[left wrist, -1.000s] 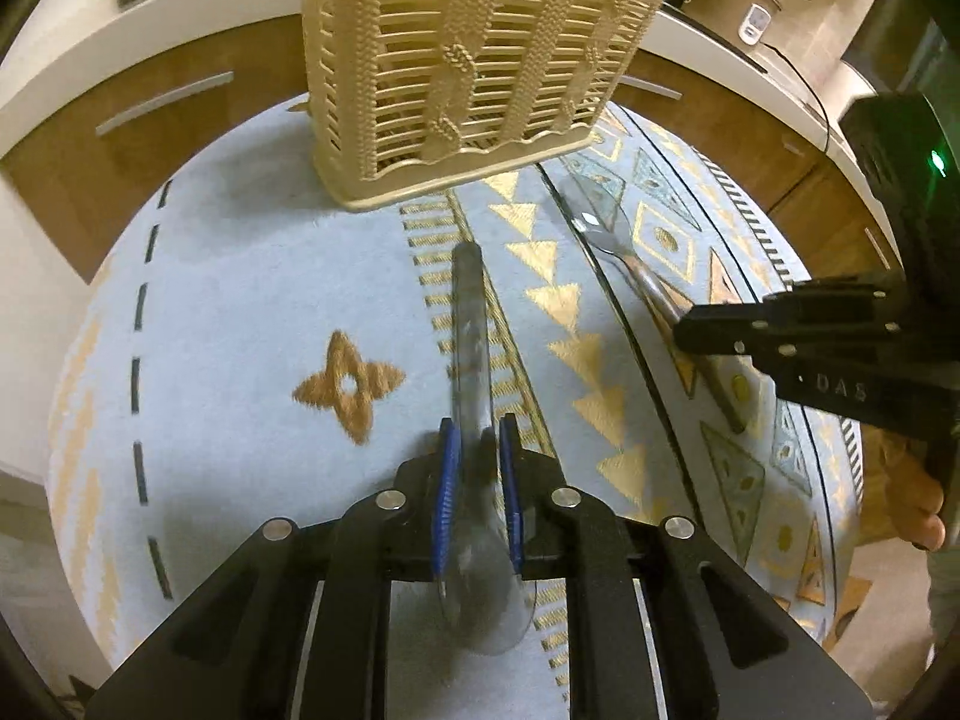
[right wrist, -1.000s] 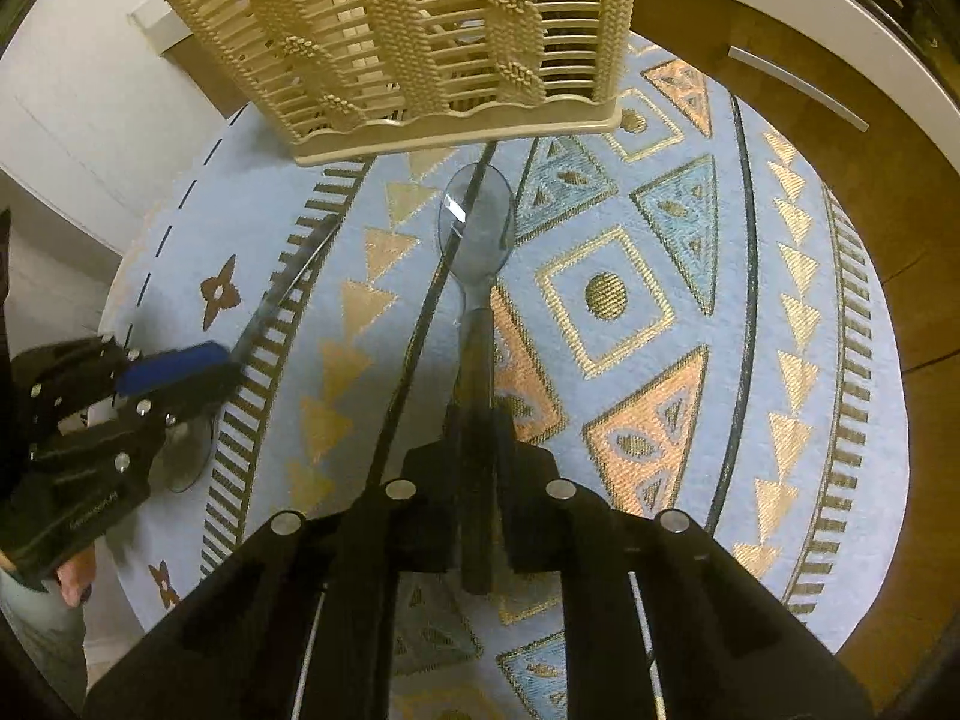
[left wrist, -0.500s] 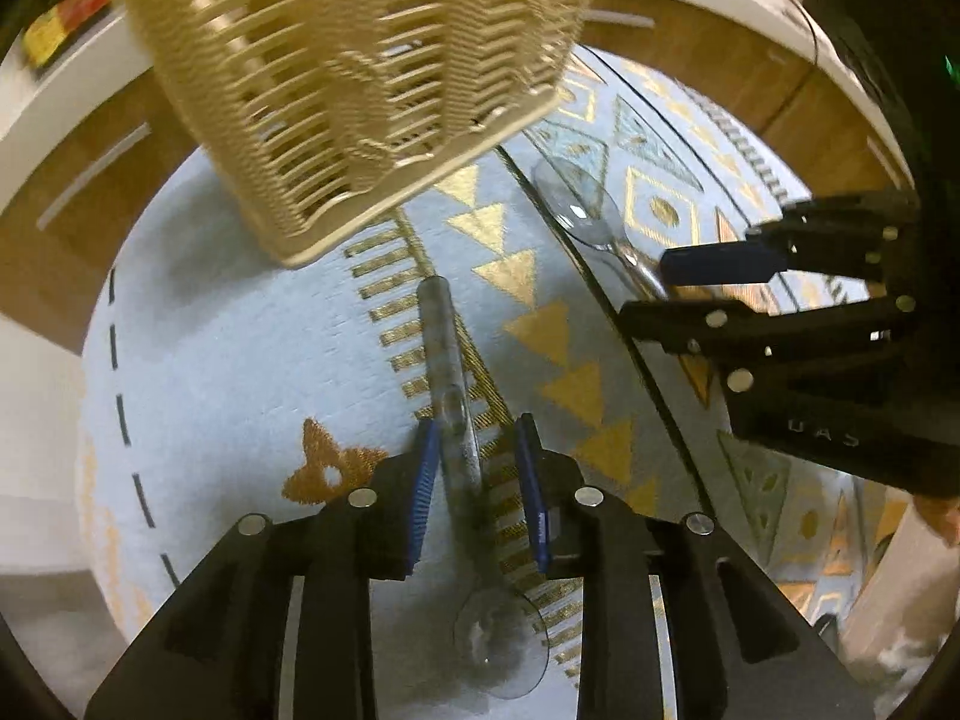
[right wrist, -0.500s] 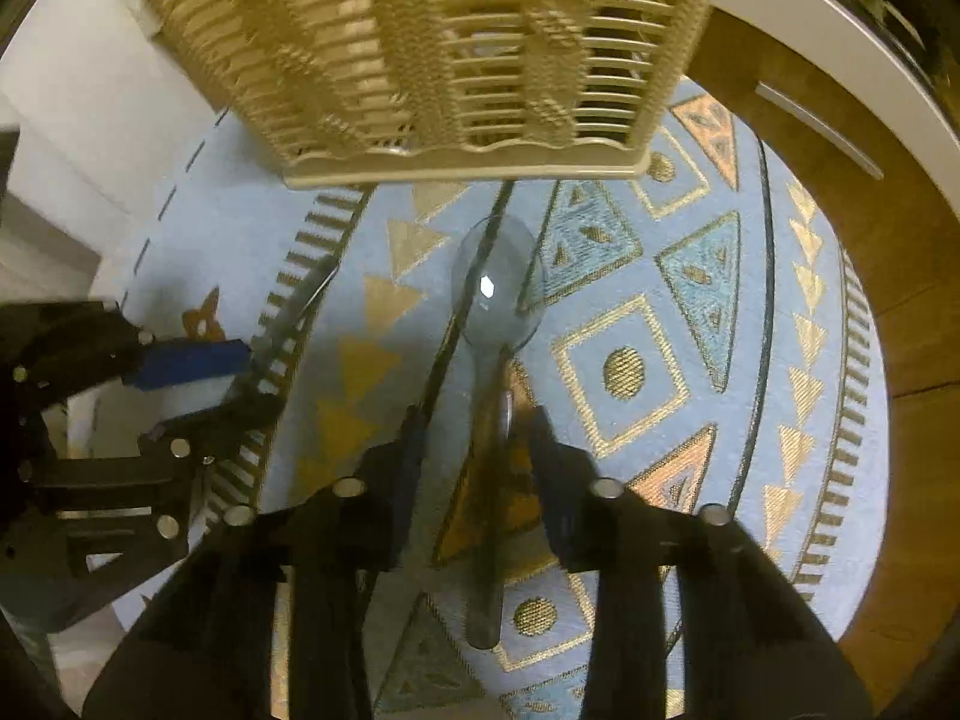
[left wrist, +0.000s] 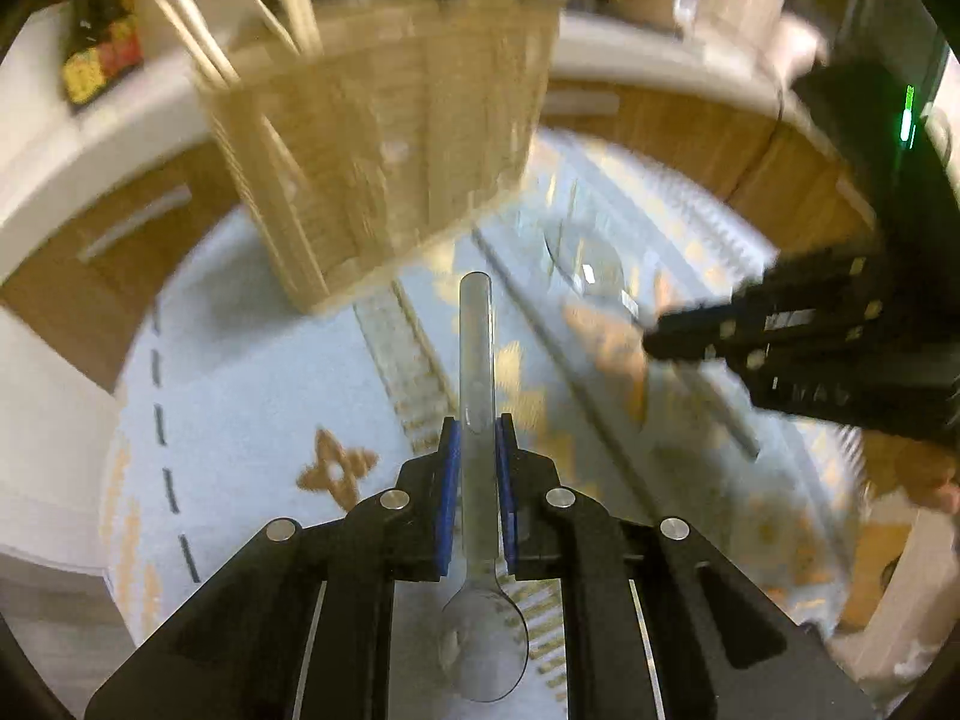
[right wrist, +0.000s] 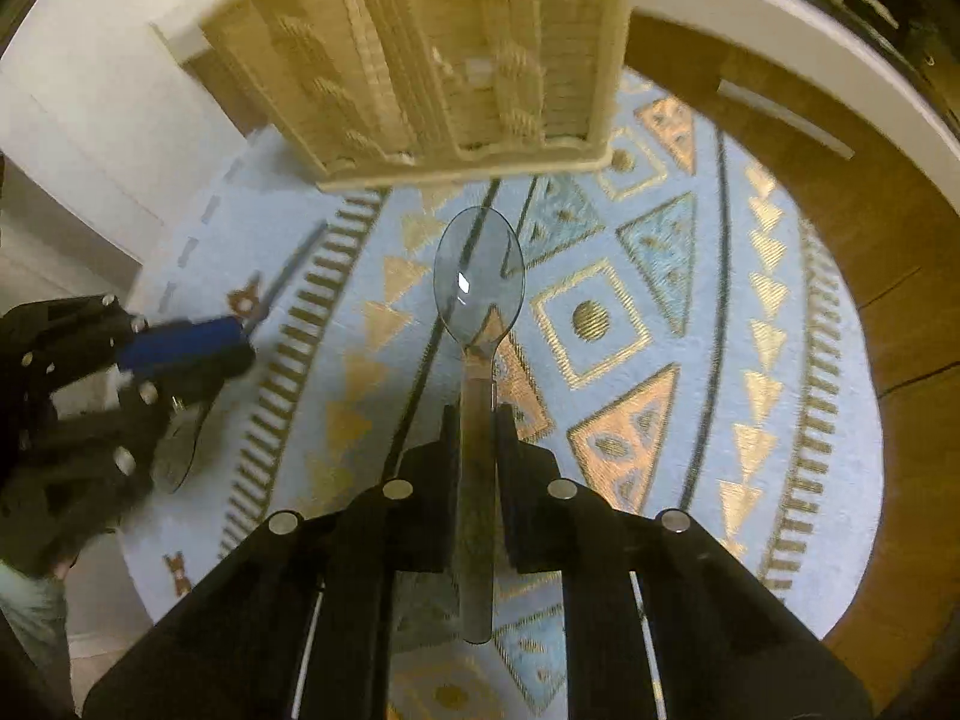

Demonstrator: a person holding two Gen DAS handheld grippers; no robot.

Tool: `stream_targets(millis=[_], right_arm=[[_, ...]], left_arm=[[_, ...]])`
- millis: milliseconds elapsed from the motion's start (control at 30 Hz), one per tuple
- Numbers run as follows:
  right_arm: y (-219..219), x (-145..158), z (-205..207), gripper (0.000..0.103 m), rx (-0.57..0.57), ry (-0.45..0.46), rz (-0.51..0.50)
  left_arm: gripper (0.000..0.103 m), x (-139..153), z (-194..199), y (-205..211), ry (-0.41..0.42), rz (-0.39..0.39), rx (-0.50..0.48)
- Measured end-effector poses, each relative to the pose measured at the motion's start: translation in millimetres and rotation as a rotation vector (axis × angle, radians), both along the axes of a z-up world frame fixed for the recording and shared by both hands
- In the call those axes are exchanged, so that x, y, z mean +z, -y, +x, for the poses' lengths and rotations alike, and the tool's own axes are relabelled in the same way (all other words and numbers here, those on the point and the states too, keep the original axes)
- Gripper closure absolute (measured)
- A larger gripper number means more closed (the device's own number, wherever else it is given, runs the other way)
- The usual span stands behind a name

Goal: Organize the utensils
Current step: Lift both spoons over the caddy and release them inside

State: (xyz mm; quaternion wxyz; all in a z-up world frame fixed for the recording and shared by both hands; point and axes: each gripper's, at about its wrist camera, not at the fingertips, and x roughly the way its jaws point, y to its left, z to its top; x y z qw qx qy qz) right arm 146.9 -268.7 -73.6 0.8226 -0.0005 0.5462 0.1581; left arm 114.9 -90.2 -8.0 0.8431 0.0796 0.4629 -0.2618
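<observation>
My left gripper (left wrist: 477, 438) has its blue pads closing on the handle of a clear plastic spoon (left wrist: 477, 348), bowl toward the camera, held just above the mat. My right gripper (right wrist: 477, 420) is closing on a second clear spoon (right wrist: 479, 276), its bowl pointing ahead. Each gripper shows in the other's view: the right gripper (left wrist: 654, 336) at the right, the left gripper (right wrist: 240, 339) at the left. A beige slotted utensil basket (left wrist: 384, 168) (right wrist: 456, 60) stands upright beyond both spoons, blurred by motion.
A round light-blue mat (left wrist: 240, 372) (right wrist: 660, 360) with gold triangles lies on a wooden table (right wrist: 888, 312). White counter edges curve behind it. A colourful box (left wrist: 99, 54) sits far left. A person's hand (left wrist: 924, 474) holds the right gripper.
Half a second ago both sets of jaws stood apart around the spoon handles on the mat. Now they have closed on the handles and both spoons have risen off the mat.
</observation>
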Motion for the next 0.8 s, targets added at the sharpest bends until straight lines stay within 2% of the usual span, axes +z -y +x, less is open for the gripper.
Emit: stream_targets(millis=[100,200,300,433,567,733,800], right_arm=[[13,30,-13,0.093,0.006,0.069,0.043],[24,68,-25,0.093,0.019,0.177,0.085],[22,110,-31,0.093,0.015,0.293,0.137],[13,151,-27,0.093,-0.008,0.456,0.171],[15,174,-11,0.093,-0.028,0.571,0.239],[16,186,12,0.093,-0.059,0.706,0.291],[15,188,22,0.093,-0.074,0.746,0.293]], left_arm=[[0.093,47,-17,-12,0.167,-0.113,0.021],[0.093,90,-29,-23,0.291,-0.220,0.044],[0.093,124,-35,-27,0.407,-0.293,0.083],[0.093,152,-28,-24,0.533,-0.367,0.142],[0.093,165,-15,-26,0.604,-0.441,0.171],[0.093,158,14,-31,0.676,-0.470,0.231],[0.093,151,27,-35,0.680,-0.497,0.244]])
